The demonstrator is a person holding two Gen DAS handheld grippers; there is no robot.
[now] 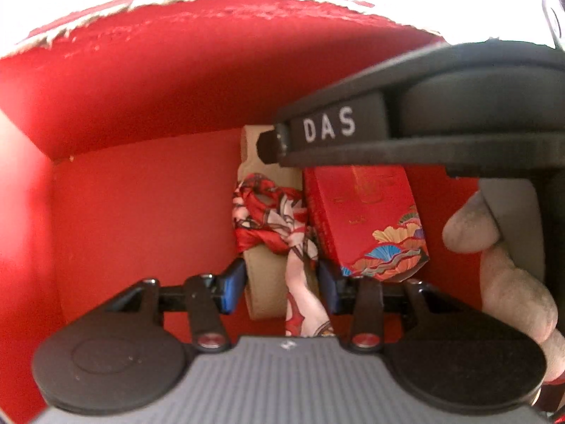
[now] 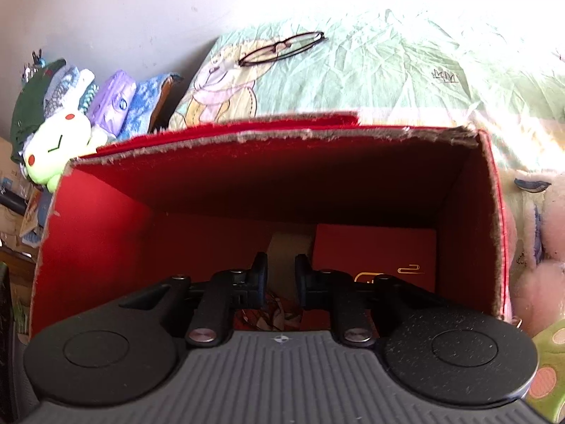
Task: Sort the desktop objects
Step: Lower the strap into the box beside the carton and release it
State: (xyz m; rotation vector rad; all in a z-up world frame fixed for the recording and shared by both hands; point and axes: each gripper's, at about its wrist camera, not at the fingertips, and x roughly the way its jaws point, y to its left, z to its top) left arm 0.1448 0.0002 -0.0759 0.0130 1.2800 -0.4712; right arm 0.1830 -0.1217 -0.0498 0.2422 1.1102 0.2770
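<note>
I look down into a red cardboard box [image 1: 141, 88]. My left gripper [image 1: 281, 288] has its blue pads against both sides of a tan card wrapped in a red patterned scarf [image 1: 272, 219], low inside the box. A red packet with gold print and fan motifs [image 1: 367, 219] lies beside the card on the box floor. My right gripper [image 1: 268, 146], marked DAS, reaches in from the upper right with its tip at the card's far end. In the right wrist view, the right gripper [image 2: 281, 272] shows a narrow gap, with the tan card [image 2: 287, 247] and red packet [image 2: 374, 254] beyond it.
The box [image 2: 91, 229] has torn top edges and stands on a bed with a pale green printed sheet [image 2: 406, 63]. Glasses [image 2: 282, 47] lie on the sheet behind it. A pale green plush toy [image 2: 60, 141] sits at the left, and pink plush [image 2: 540, 247] at the right. A gloved hand [image 1: 508, 265] holds the right gripper.
</note>
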